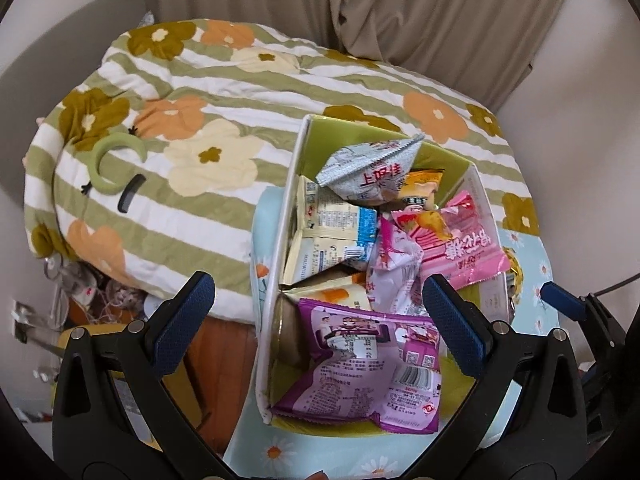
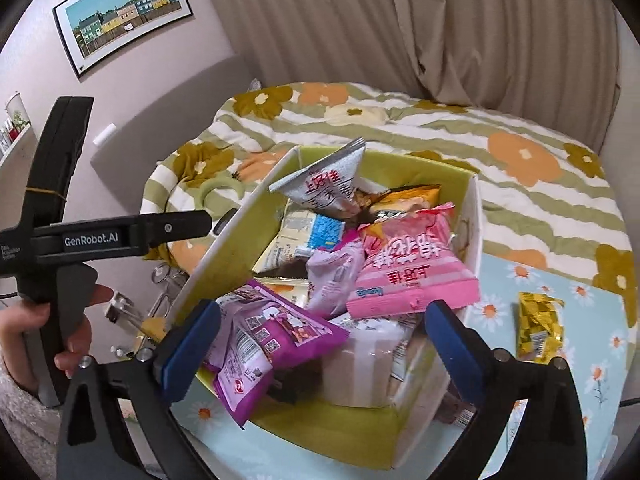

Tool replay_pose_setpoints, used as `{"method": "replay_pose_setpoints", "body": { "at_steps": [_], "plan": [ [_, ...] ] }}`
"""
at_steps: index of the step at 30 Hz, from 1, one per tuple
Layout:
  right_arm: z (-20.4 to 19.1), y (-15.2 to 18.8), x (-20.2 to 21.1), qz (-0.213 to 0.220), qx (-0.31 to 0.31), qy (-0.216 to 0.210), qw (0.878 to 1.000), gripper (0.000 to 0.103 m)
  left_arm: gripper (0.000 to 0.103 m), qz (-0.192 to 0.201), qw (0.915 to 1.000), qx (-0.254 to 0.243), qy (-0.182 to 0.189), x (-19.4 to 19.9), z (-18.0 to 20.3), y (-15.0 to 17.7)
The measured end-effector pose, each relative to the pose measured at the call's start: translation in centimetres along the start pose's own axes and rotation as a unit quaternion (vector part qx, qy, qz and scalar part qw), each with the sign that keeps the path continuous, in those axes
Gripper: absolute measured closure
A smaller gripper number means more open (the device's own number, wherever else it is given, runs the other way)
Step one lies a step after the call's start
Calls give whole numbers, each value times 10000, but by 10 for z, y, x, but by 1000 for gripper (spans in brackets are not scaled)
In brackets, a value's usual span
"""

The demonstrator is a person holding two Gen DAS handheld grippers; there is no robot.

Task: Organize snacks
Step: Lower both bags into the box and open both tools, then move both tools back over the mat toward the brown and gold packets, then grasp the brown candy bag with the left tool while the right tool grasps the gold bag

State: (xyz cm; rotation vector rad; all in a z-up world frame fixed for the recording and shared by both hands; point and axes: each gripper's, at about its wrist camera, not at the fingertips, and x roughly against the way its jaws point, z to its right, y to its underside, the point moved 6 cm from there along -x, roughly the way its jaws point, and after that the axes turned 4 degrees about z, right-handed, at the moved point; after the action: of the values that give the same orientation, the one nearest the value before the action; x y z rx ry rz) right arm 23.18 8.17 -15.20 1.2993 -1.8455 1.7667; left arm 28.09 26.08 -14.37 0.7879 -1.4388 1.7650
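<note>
Snacks mostly sit in the green-lined box (image 1: pixel 298 148), centre-right of my left wrist view, centre of the right wrist view. Box rests on a light-blue daisy cloth (image 2: pixel 560 280) at the edge of the bed, against the striped flower quilt (image 1: pixel 240 92).

Contents I can read:
- silver packet (image 1: pixel 368 164) at the top of the pile, tilted, one corner poking above the rim
- pink packet (image 2: pixel 412 276) just below it on the right side
- purple packet (image 2: pixel 276 340) at the near edge, hanging partly over the front wall
- cream-and-blue packets (image 1: pixel 332 224) along the left wall
- orange packet (image 2: pixel 408 196) tucked behind the pink one

One yellow packet (image 2: pixel 538 328) lies outside the box on the daisy cloth, lower right of the right wrist view, well apart from the box.

Right gripper (image 2: pixel 324 344) is spread wide, hovering over the near end of the box; nothing between the pads, purple packet just below them. Left gripper (image 1: pixel 320 316) is also spread wide over the box's near end, pads gripping nothing. A hand (image 2: pixel 24 332) holds the left gripper's handle at the left edge of the right wrist view.
</note>
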Motion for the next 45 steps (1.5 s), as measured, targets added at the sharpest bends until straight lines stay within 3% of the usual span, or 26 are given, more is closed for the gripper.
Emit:
{"method": "replay_pose_setpoints", "body": {
  "at_steps": [7, 13, 21, 27, 36, 40, 45],
  "plan": [
    [12, -8, 30, 225, -303, 302, 9988, 1, 0, 152, 9996, -218, 104, 16, 18, -7],
    [46, -11, 69, 452, -595, 639, 9952, 1, 0, 270, 9984, -436, 220, 29, 51, -8],
    [124, -4, 114, 497, -831, 1213, 9879, 1, 0, 338, 9965, -641, 413, 32, 135, 13],
    [180, 7, 129, 334, -942, 1027, 9897, 1, 0, 253, 9973, -605, 331, 21, 204, 46],
    [254, 29, 111, -134, -795, 608, 9949, 1, 0, 202, 9971, -670, -300, -29, 288, 110],
    [280, 42, 84, -436, -745, 415, 9954, 1, 0, 289, 9915, -947, -849, -63, 311, 134],
    [301, 58, 49, -696, -776, 170, 9944, 1, 0, 175, 9784, -1267, -1621, -115, 325, 159]
  ]
}}
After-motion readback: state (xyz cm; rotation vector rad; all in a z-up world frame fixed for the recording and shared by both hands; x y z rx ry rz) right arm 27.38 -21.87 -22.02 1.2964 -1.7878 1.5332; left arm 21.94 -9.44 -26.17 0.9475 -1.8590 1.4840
